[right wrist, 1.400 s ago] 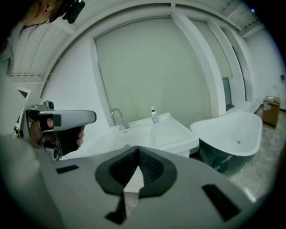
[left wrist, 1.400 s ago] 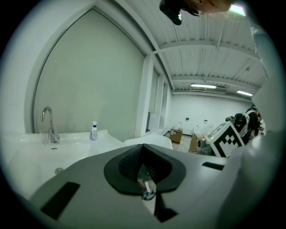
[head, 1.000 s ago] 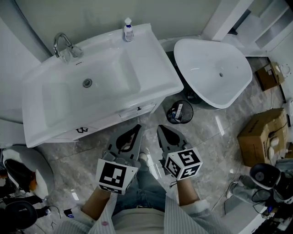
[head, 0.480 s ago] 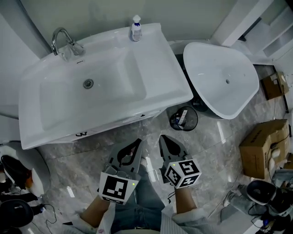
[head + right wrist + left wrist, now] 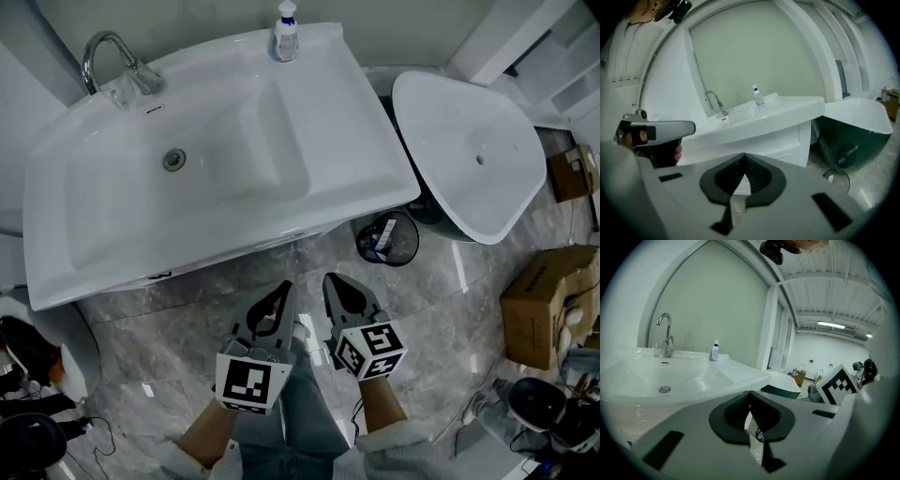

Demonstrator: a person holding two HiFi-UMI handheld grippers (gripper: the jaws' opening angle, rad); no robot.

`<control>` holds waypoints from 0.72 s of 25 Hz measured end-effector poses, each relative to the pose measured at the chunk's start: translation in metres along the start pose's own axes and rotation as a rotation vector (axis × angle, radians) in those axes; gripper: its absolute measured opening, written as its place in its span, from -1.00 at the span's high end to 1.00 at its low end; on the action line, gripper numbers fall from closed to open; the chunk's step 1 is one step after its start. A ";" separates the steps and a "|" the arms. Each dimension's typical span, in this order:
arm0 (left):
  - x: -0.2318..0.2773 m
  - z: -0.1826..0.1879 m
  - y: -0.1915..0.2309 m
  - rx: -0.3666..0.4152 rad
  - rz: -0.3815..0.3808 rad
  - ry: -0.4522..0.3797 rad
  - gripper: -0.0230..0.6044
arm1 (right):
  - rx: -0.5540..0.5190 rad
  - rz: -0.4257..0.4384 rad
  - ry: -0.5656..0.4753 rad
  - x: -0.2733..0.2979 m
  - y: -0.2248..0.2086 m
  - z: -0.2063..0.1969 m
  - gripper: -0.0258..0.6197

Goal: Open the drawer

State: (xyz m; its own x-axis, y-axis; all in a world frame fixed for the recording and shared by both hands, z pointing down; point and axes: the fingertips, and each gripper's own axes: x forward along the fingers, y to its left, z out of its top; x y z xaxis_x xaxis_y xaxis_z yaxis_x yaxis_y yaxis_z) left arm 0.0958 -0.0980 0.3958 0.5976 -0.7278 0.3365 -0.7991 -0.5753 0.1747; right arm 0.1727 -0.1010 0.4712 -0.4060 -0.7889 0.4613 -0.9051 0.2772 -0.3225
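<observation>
The white vanity's drawer front (image 5: 780, 140) shows under the basin in the right gripper view; in the head view the basin's rim (image 5: 281, 234) hides nearly all of it. Both grippers hover side by side over the floor in front of the vanity, clear of it. My left gripper (image 5: 283, 286) (image 5: 750, 393) has its jaws together with nothing between them. My right gripper (image 5: 329, 278) (image 5: 744, 154) is likewise shut and empty, pointing at the cabinet front. The left gripper's body (image 5: 656, 129) appears at the right gripper view's left edge.
On the basin stand a chrome faucet (image 5: 108, 56) and a small bottle (image 5: 286, 33). A second white basin (image 5: 469, 155) stands at the right, a wire waste bin (image 5: 386, 239) below it. A cardboard box (image 5: 553, 305) and gear lie on the marble floor at the right.
Both grippers have sunk lower, still side by side and shut. The basin now looms larger in the head view, and the cabinet front has slipped out of sight under its rim.
</observation>
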 end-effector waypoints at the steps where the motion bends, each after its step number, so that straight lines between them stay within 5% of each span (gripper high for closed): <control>1: 0.004 -0.006 0.002 -0.001 0.007 0.004 0.87 | -0.006 0.008 0.005 0.006 -0.001 -0.005 0.90; 18: 0.050 -0.094 0.041 -0.038 0.085 0.089 0.87 | -0.071 -0.002 0.057 0.102 -0.038 -0.064 0.90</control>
State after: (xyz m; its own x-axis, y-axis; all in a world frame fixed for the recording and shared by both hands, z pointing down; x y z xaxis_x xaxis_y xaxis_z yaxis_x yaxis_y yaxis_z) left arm 0.0865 -0.1224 0.5070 0.5206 -0.7362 0.4324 -0.8495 -0.4974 0.1760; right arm 0.1576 -0.1567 0.5827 -0.4088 -0.7576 0.5089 -0.9118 0.3153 -0.2632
